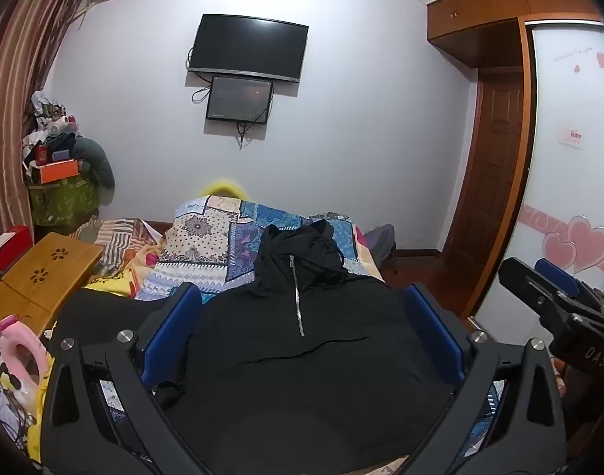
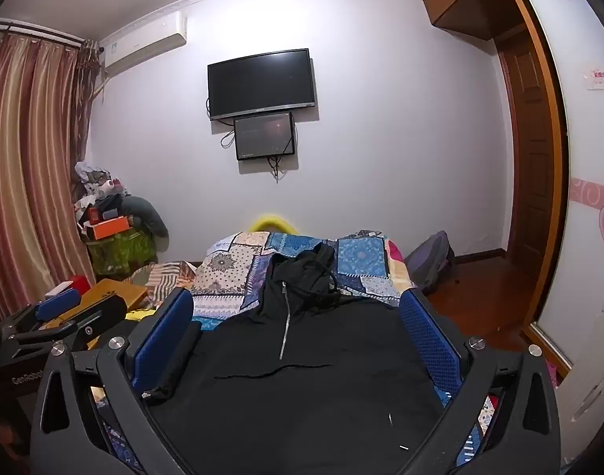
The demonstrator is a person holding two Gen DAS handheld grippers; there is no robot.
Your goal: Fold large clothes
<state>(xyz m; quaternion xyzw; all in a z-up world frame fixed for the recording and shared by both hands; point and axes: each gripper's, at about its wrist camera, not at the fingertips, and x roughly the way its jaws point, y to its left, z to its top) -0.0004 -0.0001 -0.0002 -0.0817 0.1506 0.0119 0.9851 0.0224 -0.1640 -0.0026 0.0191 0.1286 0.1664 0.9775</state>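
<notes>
A black zip hoodie [image 1: 302, 360] lies flat on the patchwork bedspread [image 1: 211, 245], hood toward the far wall, silver zipper [image 1: 296, 297] up the chest. My left gripper [image 1: 302, 312] is open above its lower body, blue pads either side, holding nothing. My right gripper [image 2: 298, 316] is open too, hovering over the same hoodie [image 2: 302, 388], whose left sleeve [image 2: 175, 360] is folded along the side. The right gripper shows at the right edge of the left wrist view [image 1: 555, 304]; the left gripper shows at the left of the right wrist view [image 2: 60, 316].
A wooden lap table [image 1: 36, 277] and a pink bottle [image 1: 19, 348] sit at the bed's left. Clutter pile [image 1: 60, 166] by the curtain. A TV [image 1: 246, 47] hangs on the far wall. Wardrobe [image 1: 570, 158] and a backpack [image 2: 428, 261] stand right.
</notes>
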